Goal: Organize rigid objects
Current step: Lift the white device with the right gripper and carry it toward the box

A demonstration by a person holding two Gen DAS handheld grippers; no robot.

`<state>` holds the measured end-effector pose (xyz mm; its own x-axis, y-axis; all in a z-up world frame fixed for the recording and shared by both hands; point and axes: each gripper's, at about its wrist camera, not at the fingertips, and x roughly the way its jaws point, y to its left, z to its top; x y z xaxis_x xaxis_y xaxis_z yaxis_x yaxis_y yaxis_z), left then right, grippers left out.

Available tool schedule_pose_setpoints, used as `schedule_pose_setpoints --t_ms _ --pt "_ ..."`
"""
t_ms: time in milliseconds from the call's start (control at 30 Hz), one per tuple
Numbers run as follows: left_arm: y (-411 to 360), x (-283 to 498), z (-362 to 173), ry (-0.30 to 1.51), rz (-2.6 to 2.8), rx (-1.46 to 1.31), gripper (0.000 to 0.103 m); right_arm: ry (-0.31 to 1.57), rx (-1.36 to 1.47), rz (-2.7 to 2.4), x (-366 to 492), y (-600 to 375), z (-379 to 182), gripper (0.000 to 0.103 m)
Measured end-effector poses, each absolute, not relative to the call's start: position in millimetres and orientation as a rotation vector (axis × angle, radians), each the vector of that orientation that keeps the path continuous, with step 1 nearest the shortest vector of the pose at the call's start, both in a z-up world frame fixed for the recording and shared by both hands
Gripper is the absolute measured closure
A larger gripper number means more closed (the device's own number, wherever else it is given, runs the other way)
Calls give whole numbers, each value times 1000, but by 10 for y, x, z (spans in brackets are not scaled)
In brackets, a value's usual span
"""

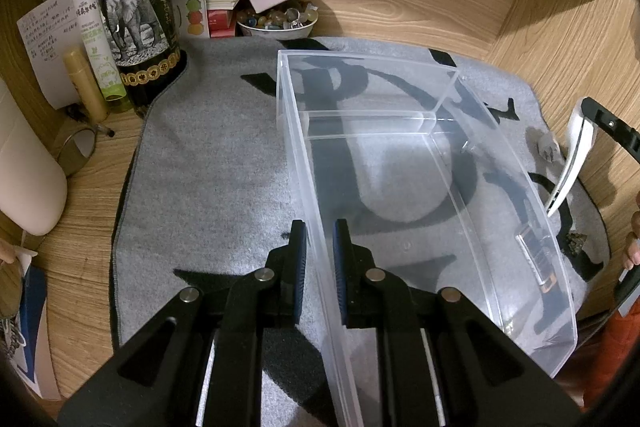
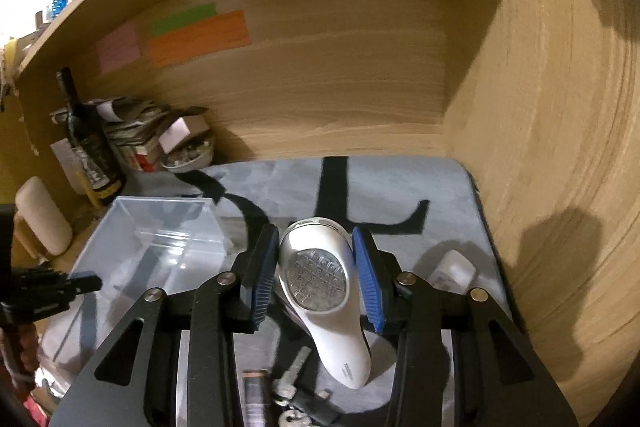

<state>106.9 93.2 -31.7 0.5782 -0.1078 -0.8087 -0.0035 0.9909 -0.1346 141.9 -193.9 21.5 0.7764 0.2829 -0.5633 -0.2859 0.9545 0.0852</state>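
Right wrist view: right gripper (image 2: 316, 279) is clenched on a white lint shaver (image 2: 320, 279), blue pads on both sides of its head, metal foil face up toward the camera, handle hanging down and back. The shaver is lifted above the grey mat (image 2: 400, 183). A key (image 2: 290, 381) and a dark cylindrical item (image 2: 254, 395) lie on the mat right below, and a small white object (image 2: 454, 273) sits to the right.

Left wrist view: left gripper (image 1: 320, 263) straddles the left wall of the clear plastic bin (image 1: 304, 163); pads look just apart from the wall, so released or only loosely closed. Bin stands on the mat, with a divider near the far end and little inside.

Risks: grip is on the rounded, smooth head, so the shaver could rotate or slip out, since the handle's weight sits off to one side. Bin is light; if left gripper isn't clamped, a bump from the shaver on the rim could shove or tip it.
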Motion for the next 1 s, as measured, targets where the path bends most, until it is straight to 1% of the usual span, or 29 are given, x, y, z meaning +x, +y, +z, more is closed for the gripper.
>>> schedule_pose_setpoints --t_ms 133,300,467,500,533,633,700,800,867,1000 --pt "929 1069 -311 954 -61 -129 90 588 -8 337 1418 -1836 281 68" --pt "934 1075 -310 956 -64 -122 90 507 -14 378 1294 -1718 520 69" --pt "933 1073 -311 955 -64 -123 90 442 -24 445 1175 -1544 747 73" --pt "932 1072 -311 955 -64 -122 90 429 -23 461 1156 -1513 775 83" --pt "930 1072 -311 955 -64 -121 90 425 -28 483 1135 -1466 810 102" --pt "934 1072 -312 955 -65 -122 90 410 -55 546 1050 -1303 872 101" --pt "934 1072 -312 955 -64 -122 90 430 -100 531 1068 -1174 765 101" --pt "942 1069 -309 954 -67 -125 90 517 -147 509 1182 -1112 510 100" --pt "939 1068 -306 954 -69 -121 89 590 -118 495 1299 -1187 339 98" --pt "944 1069 -308 954 -70 -121 89 673 -72 466 1422 -1373 172 98"
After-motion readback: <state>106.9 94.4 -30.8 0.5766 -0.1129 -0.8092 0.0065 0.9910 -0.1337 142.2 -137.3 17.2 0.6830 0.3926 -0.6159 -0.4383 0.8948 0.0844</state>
